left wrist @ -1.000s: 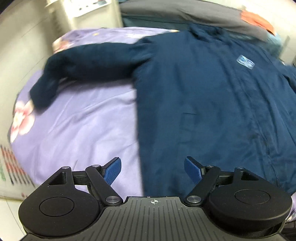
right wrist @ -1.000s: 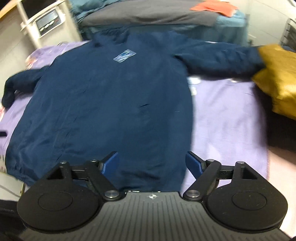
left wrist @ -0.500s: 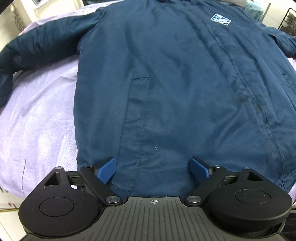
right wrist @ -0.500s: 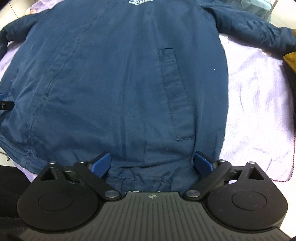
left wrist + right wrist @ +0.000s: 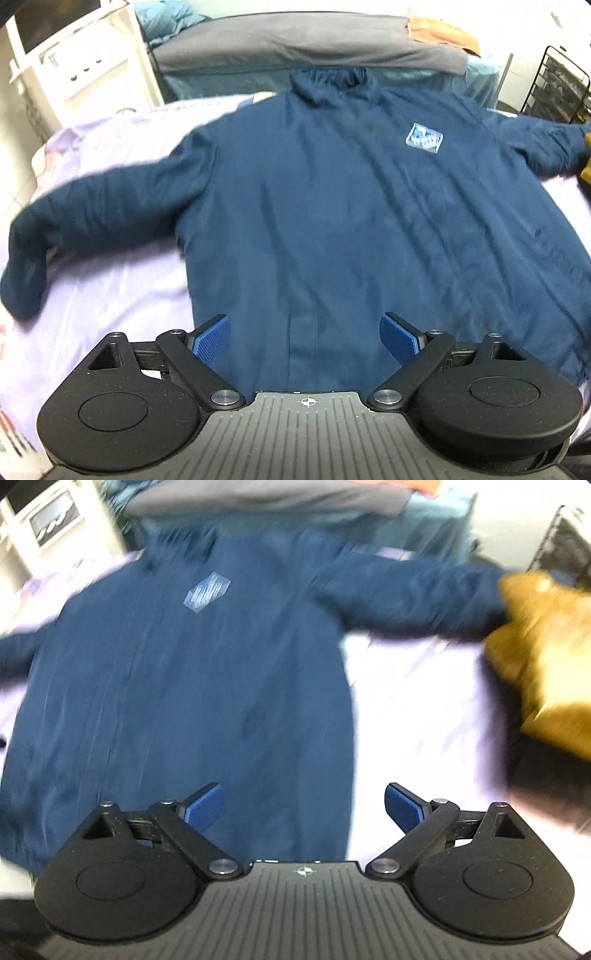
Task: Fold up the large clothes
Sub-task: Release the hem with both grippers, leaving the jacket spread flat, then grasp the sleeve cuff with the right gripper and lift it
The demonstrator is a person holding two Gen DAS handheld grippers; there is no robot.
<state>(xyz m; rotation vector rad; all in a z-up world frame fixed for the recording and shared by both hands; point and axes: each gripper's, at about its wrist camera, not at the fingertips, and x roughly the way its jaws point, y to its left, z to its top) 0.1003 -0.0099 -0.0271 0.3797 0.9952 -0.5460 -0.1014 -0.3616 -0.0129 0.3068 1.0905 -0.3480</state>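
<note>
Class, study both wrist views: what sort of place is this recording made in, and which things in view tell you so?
Most likely a bedroom at home. A navy jacket lies spread on a lilac bedsheet, bedding under a grey cover lies behind it, and a white shelf unit stands to the left.

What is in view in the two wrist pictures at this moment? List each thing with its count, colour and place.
jacket: one, navy blue, spread flat front-up on the bed, both sleeves stretched out sideways
chest patch: one, pale blue, on the jacket's chest
bed sheet: one, lilac, under the jacket
yellow garment: one, mustard, at the end of the jacket's sleeve on the picture's right side
grey bedding: one, grey, beyond the jacket's collar
orange cloth: one, orange, on the grey bedding
white shelf unit: one, white, far left
wire rack: one, black, far right
left gripper: one, black with blue pads, open above the jacket's hem
right gripper: one, same colours, open, nothing between its pads
</note>
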